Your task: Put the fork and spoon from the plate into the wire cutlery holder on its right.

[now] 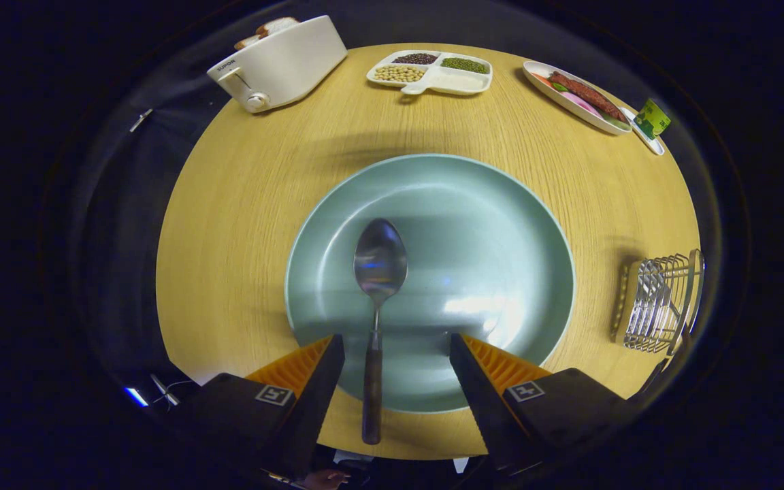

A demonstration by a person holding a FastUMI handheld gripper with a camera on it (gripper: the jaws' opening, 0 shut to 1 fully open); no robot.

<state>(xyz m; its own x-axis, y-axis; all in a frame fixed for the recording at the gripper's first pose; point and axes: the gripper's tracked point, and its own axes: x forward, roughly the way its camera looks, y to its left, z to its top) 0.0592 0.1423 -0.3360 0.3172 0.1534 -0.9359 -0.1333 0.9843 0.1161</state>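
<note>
Gripper (397, 344) jaws spread wide above a spoon (378, 299) lying on the green plate (501, 224), handle between them; wire cutlery holder (657, 303) stands right on the desk (242, 224).

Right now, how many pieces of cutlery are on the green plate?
1. A spoon lies on the plate, its handle between the open gripper fingers. No fork on the plate; the wire holder may hide one.
</note>
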